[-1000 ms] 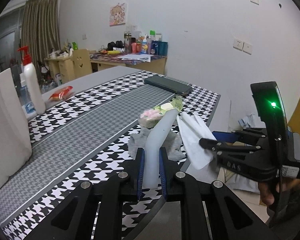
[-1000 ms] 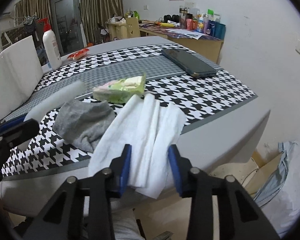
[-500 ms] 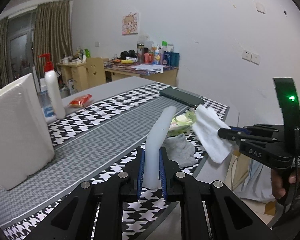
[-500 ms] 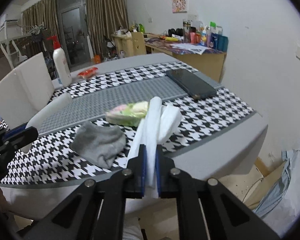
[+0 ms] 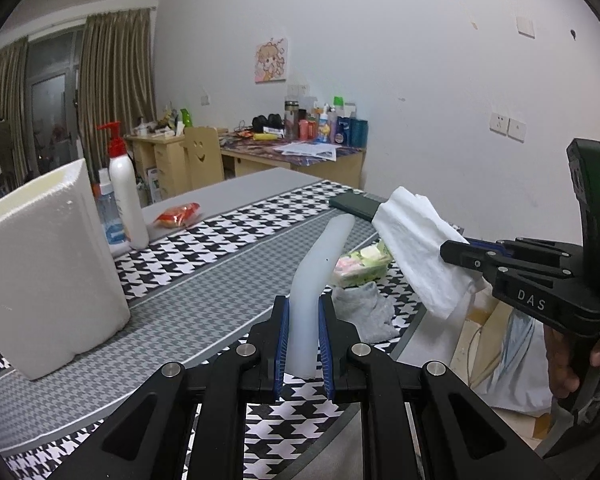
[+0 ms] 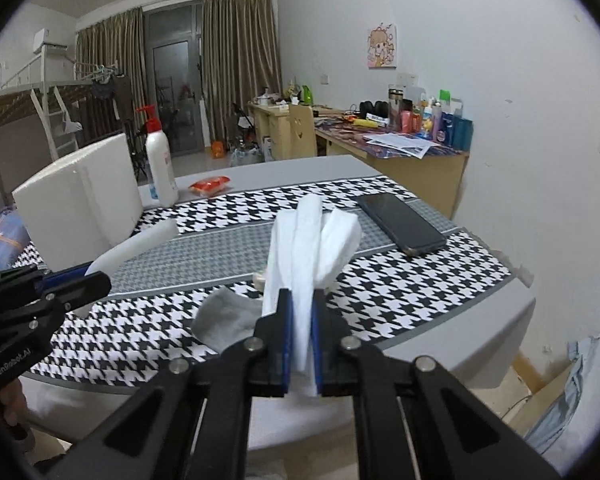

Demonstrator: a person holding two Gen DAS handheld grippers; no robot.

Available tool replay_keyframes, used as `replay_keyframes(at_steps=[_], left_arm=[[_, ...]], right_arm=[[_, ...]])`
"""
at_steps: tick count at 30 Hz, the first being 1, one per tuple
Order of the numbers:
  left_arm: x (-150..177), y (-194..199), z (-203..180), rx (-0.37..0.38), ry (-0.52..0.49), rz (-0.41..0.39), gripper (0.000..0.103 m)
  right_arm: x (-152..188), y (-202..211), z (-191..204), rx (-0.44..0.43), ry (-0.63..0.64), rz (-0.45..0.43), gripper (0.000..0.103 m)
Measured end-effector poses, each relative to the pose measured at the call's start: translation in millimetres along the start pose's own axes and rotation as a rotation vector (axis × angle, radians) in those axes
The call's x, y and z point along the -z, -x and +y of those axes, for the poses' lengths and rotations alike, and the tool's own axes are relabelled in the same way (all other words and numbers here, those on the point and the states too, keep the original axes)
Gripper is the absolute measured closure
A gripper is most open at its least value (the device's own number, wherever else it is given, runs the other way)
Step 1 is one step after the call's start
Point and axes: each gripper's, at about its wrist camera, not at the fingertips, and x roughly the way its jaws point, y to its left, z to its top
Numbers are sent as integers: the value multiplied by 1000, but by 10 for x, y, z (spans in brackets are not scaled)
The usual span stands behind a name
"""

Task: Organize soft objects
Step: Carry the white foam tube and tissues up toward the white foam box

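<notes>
My left gripper (image 5: 303,312) is shut on a bent white foam tube (image 5: 320,264) that sticks up over the houndstooth table. Seen from the right wrist, that foam tube (image 6: 136,246) juts out from the left gripper (image 6: 84,280) at the left edge. My right gripper (image 6: 301,312) is shut on a folded white cloth (image 6: 312,240), lifted off the table. In the left wrist view the right gripper (image 5: 456,250) holds the white cloth (image 5: 420,248) in the air at right. A grey sock (image 5: 364,312) and a green soft packet (image 5: 360,264) lie on the table.
A white foam block (image 5: 48,264) stands at left with a pump bottle (image 5: 126,196) and a red snack packet (image 5: 178,214) behind it. A dark phone (image 6: 400,222) lies at the far right of the table (image 6: 480,344). A cluttered desk (image 6: 388,148) stands by the wall.
The right gripper closed on the white cloth and raised it off the table. The left gripper rose a little with the foam tube still in it.
</notes>
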Motion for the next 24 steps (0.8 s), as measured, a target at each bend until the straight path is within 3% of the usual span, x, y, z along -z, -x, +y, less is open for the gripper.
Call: replay_keyframes(at_steps=[24], left_arm=[[-241,334,290,-107,42,-92,87]], right_arm=[[-328,15,300,-102,58,-103,91]])
